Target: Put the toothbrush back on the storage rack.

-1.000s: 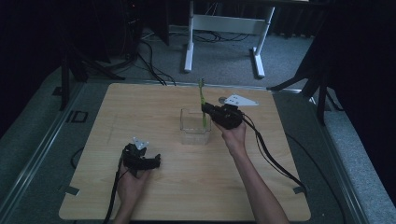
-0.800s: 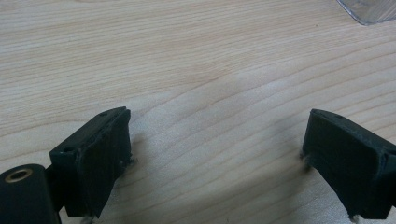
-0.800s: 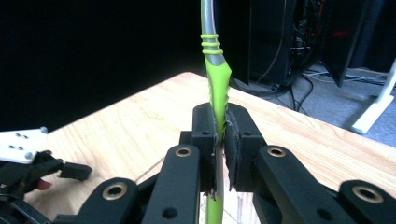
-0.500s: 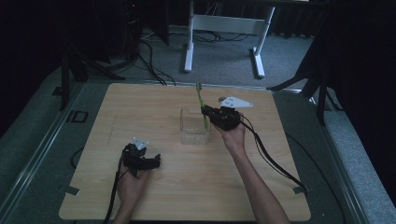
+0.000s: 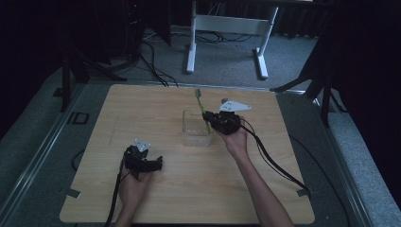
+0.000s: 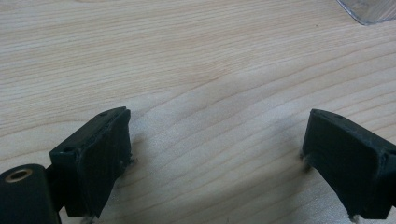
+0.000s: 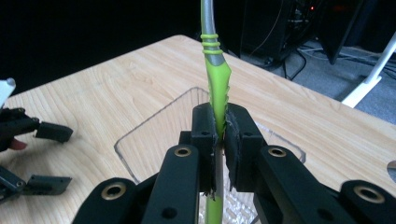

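Note:
A slim green stick point(image 7: 215, 65) with a grey upper section and green rings, perhaps a toothbrush, stands nearly upright. My right gripper point(image 7: 218, 126) is shut on its green part. In the high view the right gripper point(image 5: 208, 120) holds the green stick point(image 5: 199, 99) at the right rim of a clear plastic box point(image 5: 195, 133), and the stick's top rises beyond the box. Its lower end hangs inside the clear box point(image 7: 154, 126). My left gripper point(image 5: 156, 163) rests on the table near the front left. Its jaws stand wide open, with only bare wood between them point(image 6: 215, 135).
The wooden table point(image 5: 283, 156) has dark floor on all sides. Cables trail from both grippers toward the front edge. A white desk frame point(image 5: 227, 28) stands beyond the far edge. A corner of the clear box point(image 6: 369, 9) shows at the top right of the left gripper view.
The right gripper has shifted only slightly, and the stick's top has tipped a little to the left. The left gripper has stayed where it was.

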`<state>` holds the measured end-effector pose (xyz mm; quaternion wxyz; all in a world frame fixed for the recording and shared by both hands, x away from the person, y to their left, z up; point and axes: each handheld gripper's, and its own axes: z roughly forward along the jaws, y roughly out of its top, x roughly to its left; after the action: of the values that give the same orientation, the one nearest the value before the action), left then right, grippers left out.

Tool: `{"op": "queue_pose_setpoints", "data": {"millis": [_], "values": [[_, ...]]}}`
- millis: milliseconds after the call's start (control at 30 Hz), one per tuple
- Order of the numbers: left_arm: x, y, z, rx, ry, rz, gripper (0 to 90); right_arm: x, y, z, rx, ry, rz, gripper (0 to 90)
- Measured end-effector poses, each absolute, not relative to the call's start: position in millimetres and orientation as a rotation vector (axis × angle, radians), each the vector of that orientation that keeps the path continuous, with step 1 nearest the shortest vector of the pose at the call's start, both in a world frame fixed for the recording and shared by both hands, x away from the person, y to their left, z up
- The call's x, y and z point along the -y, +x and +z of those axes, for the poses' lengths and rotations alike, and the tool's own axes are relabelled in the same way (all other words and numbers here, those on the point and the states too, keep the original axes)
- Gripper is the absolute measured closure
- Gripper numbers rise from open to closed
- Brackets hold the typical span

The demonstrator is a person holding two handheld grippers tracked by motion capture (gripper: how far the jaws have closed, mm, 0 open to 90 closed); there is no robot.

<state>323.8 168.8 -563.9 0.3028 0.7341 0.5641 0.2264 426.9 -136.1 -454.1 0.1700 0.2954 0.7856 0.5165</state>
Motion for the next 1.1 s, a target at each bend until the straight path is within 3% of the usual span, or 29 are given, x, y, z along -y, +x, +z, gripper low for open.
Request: {"op": "queue_pose_setpoints", "data": {"millis": [733, 1100], "values": [[-169.1, 323.8, -563.7, -1.493, 1.951, 0.601, 8.2, 129.0, 429.8, -471.4, -2.348, 0.847, 1.349, 81.6], [-169.0, 323.8, -563.7, -1.494, 1.951, 0.600, 8.2, 129.6, 426.7, -468.9, -2.353, 0.843, 1.345, 62.4]]}}
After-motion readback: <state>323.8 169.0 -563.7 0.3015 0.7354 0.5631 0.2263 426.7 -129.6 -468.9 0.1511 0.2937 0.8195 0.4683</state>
